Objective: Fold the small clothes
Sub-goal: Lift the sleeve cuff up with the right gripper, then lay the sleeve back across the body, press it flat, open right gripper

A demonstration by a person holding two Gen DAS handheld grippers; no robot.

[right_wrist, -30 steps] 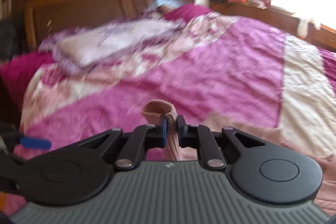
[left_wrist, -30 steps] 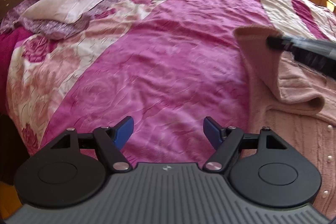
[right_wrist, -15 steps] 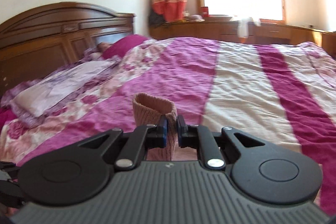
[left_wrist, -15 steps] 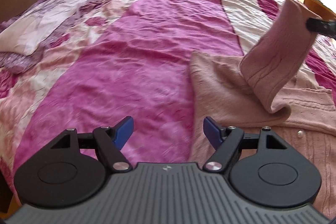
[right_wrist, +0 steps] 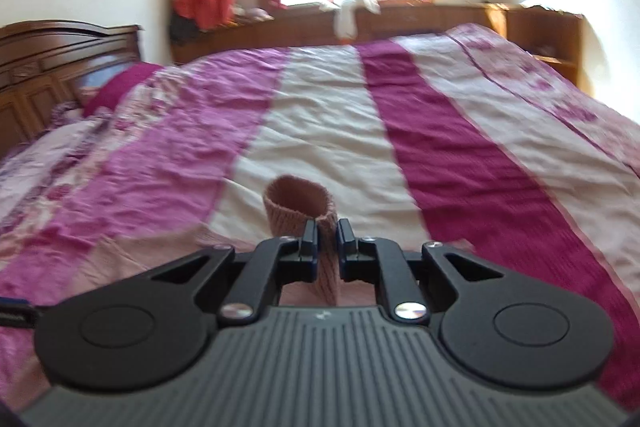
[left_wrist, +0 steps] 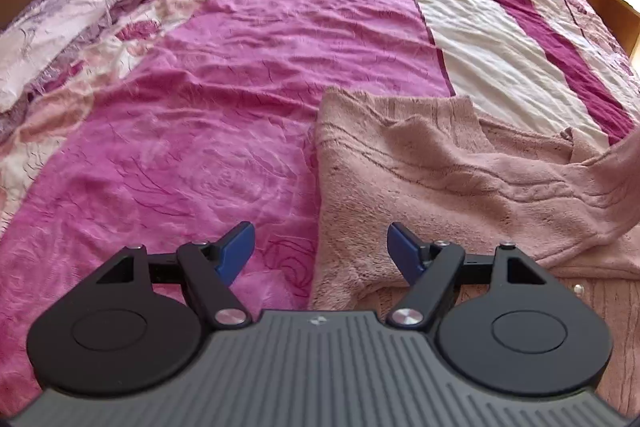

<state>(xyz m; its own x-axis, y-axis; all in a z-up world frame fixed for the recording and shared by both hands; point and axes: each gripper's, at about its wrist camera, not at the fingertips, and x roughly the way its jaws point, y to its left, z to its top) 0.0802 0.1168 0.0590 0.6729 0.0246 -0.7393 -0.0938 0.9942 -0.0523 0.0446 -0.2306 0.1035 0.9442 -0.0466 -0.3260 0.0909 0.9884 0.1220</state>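
A dusty-pink knitted cardigan with pearl buttons lies on the bed in the left wrist view, its left edge running between my fingers. One sleeve stretches off to the right edge. My left gripper hovers open over the cardigan's near left edge, holding nothing. In the right wrist view my right gripper is shut on the ribbed cuff of the sleeve, which stands up as an open tube above the fingers.
The bedspread has magenta, cream and floral stripes. A pillow lies at the far left by the wooden headboard. A wooden ledge runs under the window on the far side, with a white cloth on it.
My right gripper has carried the cuff rightward across the cardigan, and the sleeve now lies lower and stretched out. Both views have swung to the right. The left gripper stays open.
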